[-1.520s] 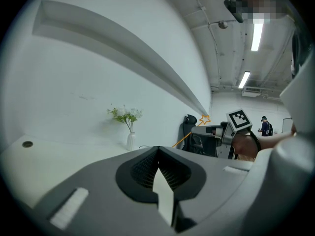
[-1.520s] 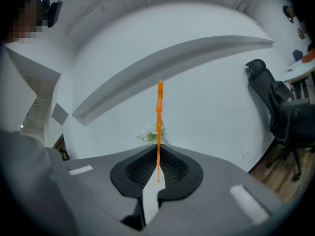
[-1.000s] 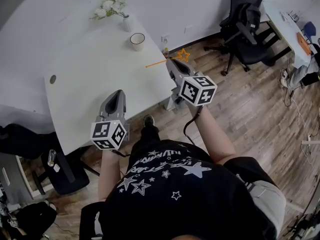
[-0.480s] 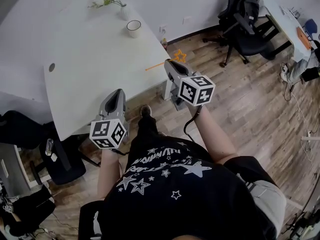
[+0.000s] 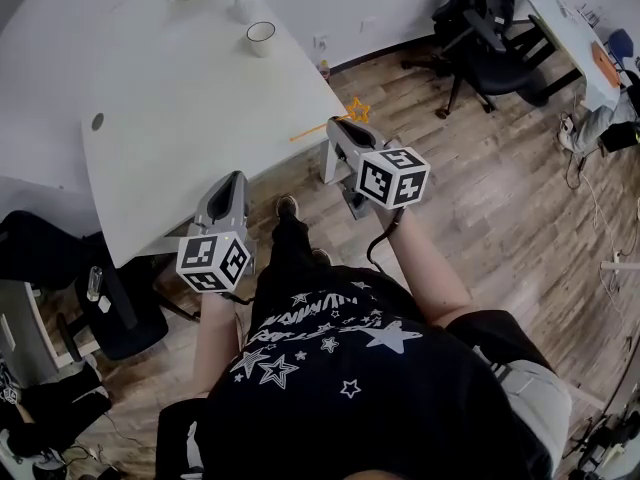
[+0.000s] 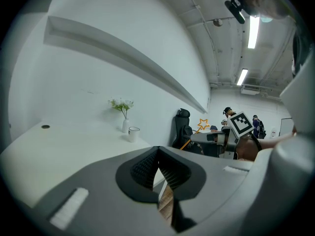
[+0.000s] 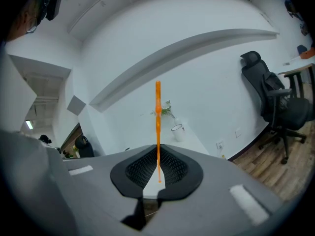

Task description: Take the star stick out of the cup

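Where the white table [image 5: 180,138] takes up the upper left of the head view, everything else is placed from it. Person in a black star-print shirt [image 5: 330,368] stands at the table's near edge, on wood floor [image 5: 500,208]. Black office chair [image 5: 480,28] sits well off the table's right side, by the wall. Left gripper [image 5: 233,180] reaches to the table's near edge, tips just over it; its own view shows the ribbed pads pressed together at the tips with nothing between them. Right gripper [image 5: 335,124] hangs just off the table's near right corner, over the floor; jaws nearly closed, pinching the thin orange shaft, which runs up from between the pads in that gripper's view. Vase with white flowers [image 5: 235,3] stands at the table's far edge, against the wall. Cup [image 5: 260,36], white with a dark rim, stands just beside the vase, near the table's far right corner. Star stick [image 5: 345,115] is out of the cup and well apart from it: held about level, plain end over the table's near right edge, yellow star end just past the corner above the floor. Small dark round spot [image 5: 97,121] lies toward the table's left end.
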Motion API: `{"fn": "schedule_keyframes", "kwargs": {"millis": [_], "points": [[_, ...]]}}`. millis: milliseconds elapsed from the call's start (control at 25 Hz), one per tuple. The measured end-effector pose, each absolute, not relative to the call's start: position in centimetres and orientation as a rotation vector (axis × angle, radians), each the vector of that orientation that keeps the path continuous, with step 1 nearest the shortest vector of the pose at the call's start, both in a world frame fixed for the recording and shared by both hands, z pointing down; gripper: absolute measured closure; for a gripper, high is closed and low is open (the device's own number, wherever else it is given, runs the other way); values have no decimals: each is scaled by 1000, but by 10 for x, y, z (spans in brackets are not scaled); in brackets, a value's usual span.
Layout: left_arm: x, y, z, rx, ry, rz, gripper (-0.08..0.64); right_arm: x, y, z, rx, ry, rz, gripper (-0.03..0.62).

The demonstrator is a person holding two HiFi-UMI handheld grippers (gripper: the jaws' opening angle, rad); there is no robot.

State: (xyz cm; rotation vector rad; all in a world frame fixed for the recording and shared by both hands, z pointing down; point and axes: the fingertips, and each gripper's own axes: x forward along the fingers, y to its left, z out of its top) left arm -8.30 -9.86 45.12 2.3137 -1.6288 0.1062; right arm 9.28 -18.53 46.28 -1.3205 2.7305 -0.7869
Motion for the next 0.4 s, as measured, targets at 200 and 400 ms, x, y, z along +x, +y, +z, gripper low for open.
{"fn": "schedule_keyframes", "kwargs": {"millis": [200, 400], "points": [[-86, -94, 451, 2307, -1630, 98, 557, 88, -180, 463, -1317, 2740, -792, 563], [-94, -92, 451, 2312, -1636, 94, 557, 78, -176, 460, -1297, 2753, -777, 563]]}}
